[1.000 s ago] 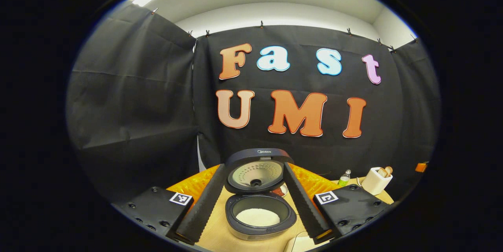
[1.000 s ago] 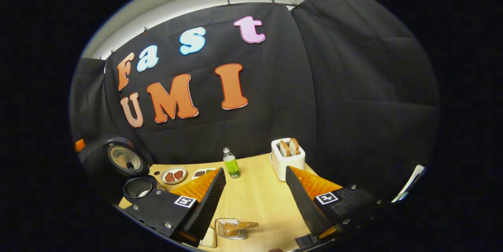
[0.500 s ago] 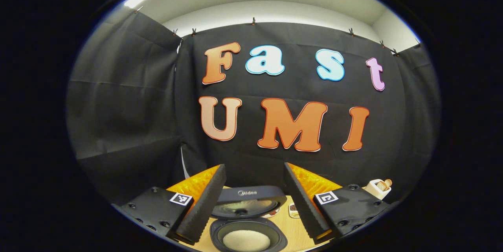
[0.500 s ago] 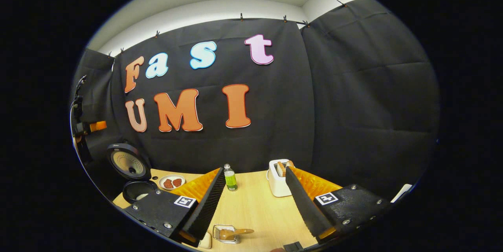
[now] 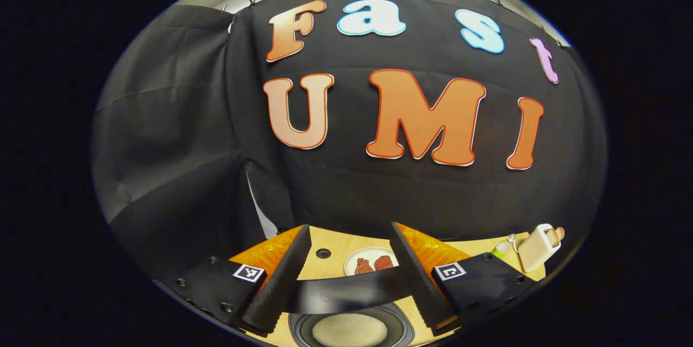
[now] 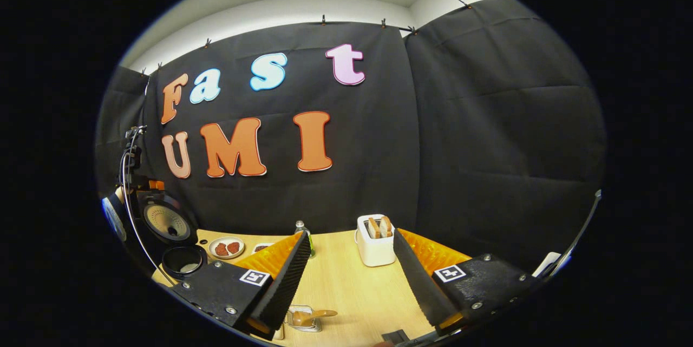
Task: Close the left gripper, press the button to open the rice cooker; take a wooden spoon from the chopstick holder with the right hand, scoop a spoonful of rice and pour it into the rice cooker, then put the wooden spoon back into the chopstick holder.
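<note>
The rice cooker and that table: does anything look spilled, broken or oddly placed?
Nothing stands out. The rice cooker stands open with rice inside the pot, none on the table. The toaster is upright, and the spoon rests in its holder.

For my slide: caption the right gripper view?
Open right gripper above table; wooden spoon in its holder, toaster behind.

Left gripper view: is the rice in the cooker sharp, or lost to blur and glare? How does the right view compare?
Left gripper view: rice reads sharp, no glare, cut by the edge. Right gripper view: rice cooker small, dim, edge-warped; rice unclear.
</note>
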`<action>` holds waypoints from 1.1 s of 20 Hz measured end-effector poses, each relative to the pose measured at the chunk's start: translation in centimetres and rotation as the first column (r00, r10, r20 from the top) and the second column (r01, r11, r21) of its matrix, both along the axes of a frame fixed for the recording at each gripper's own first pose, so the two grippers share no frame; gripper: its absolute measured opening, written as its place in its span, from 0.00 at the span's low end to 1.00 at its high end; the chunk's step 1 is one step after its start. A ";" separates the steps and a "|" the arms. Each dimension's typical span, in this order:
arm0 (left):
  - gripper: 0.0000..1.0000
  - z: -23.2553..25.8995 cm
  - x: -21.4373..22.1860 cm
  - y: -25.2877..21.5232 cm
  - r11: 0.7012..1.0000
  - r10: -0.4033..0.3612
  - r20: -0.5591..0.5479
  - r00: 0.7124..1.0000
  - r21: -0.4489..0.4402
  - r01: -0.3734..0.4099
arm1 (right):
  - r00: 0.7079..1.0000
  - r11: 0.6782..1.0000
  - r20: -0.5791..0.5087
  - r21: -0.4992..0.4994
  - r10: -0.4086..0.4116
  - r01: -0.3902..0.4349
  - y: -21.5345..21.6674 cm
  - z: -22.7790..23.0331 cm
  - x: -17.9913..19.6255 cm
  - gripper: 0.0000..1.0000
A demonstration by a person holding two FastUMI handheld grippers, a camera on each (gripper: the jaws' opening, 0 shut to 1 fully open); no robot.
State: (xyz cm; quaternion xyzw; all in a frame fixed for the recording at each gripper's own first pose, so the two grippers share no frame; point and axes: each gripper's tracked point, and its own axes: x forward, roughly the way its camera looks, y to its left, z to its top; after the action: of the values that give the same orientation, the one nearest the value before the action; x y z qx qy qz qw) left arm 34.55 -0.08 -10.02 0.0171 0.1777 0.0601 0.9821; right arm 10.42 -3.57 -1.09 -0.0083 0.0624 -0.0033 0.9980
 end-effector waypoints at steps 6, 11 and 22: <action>1.00 -1.6 -3.0 -1.3 1.000 -0.014 -0.022 1.000 -0.010 0.014 | 1.000 0.999 -0.001 0.037 0.002 -0.002 0.0 0.0 -1.0 0.95; 0.96 -5.3 -9.1 -3.5 0.997 -0.054 -0.068 0.996 -0.062 0.050 | 0.999 0.997 -0.010 0.063 0.051 -0.050 1.2 -0.5 -1.4 0.95; 1.00 -18.7 -18.9 -5.9 0.997 -0.059 -0.167 0.984 -0.051 0.051 | 0.986 0.986 -0.057 0.069 0.158 -0.154 3.9 -2.6 -2.4 0.95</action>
State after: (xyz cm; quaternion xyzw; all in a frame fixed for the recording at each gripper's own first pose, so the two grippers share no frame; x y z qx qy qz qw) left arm 15.66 -6.01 -28.67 0.0041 0.2610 0.0271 0.9649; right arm 8.01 0.33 -3.70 0.0188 0.0928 0.0774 0.9925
